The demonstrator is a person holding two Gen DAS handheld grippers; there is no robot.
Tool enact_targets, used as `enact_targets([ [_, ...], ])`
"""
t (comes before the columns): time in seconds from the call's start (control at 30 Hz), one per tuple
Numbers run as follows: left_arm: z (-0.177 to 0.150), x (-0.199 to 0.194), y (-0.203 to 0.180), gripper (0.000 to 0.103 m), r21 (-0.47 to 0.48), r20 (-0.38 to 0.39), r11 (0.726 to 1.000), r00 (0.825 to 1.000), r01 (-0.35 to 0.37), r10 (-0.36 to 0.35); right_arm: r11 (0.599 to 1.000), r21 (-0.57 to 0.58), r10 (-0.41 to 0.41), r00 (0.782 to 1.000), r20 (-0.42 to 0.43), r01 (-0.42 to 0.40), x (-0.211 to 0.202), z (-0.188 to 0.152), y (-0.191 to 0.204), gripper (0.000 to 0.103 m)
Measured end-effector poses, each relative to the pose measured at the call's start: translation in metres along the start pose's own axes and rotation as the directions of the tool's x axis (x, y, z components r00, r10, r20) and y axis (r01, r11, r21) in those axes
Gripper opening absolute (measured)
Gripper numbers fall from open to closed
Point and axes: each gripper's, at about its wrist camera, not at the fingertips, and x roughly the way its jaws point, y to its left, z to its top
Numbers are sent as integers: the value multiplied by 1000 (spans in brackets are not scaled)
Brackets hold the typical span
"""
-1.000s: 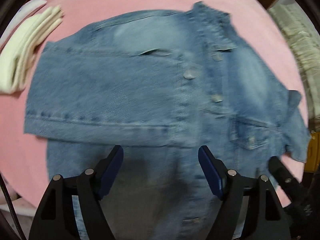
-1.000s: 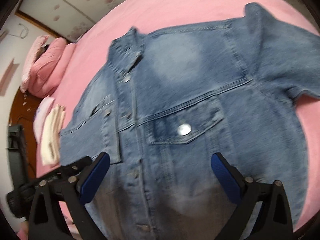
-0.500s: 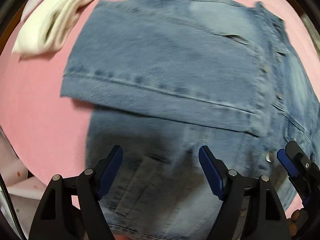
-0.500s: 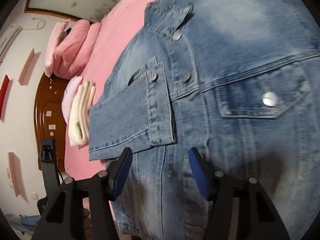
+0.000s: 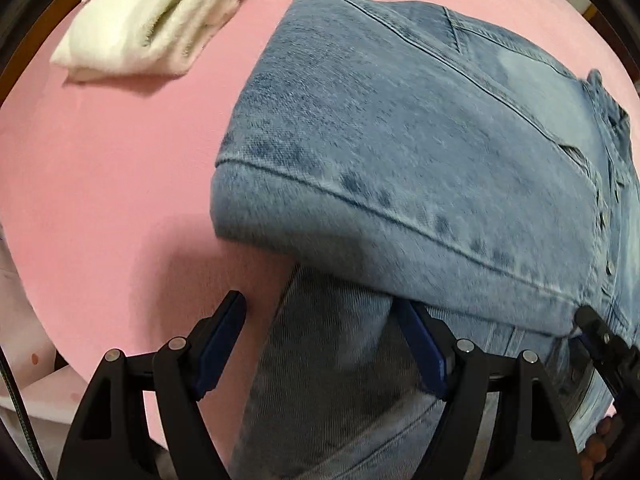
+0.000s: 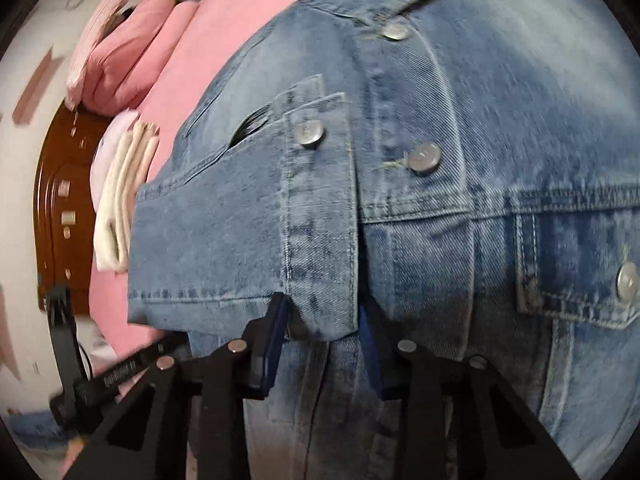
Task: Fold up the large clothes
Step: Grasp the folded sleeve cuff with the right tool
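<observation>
A blue denim jacket (image 6: pixel 460 184) lies front up on the pink bed, its left sleeve (image 5: pixel 400 168) folded across the chest. My left gripper (image 5: pixel 324 344) is open, low over the jacket's side edge below the folded sleeve. My right gripper (image 6: pixel 324 332) is partly closed with its jaws either side of the sleeve cuff (image 6: pixel 320 240); I cannot tell whether the pads grip the cloth. The right gripper also shows at the right edge of the left wrist view (image 5: pixel 604 344).
The pink bed sheet (image 5: pixel 120 200) surrounds the jacket. A folded white towel (image 5: pixel 160 16) lies beyond the sleeve, also in the right wrist view (image 6: pixel 120 200). Pink pillows (image 6: pixel 128 52) and a brown wooden headboard (image 6: pixel 60 200) stand at the far left.
Both grippers dropped lower and closer to the jacket. The right gripper's jaws narrowed around the sleeve cuff. The left gripper shifted left to the jacket's side edge.
</observation>
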Motion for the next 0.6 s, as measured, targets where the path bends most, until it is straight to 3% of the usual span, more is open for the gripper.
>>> enact_targets([
  [0.23, 2, 0, 19, 77, -6, 6, 1000, 1000, 2, -2, 991, -106, -77, 997, -11, 76, -13, 9, 27, 26],
  [0.27, 1, -1, 21, 77, 5, 10, 1000, 1000, -10, 10, 989, -117, -94, 996, -2, 93, -18, 9, 33, 8],
  [0.33, 4, 2, 17, 77, 17, 12, 1000, 1000, -21, 21, 983, -133, -123, 992, 18, 124, -27, 7, 39, 8],
  [0.6, 0, -6, 29, 77, 9, 29, 1000, 999, -17, 17, 990, -139, -17, 997, 78, 28, -43, 13, 51, 6],
])
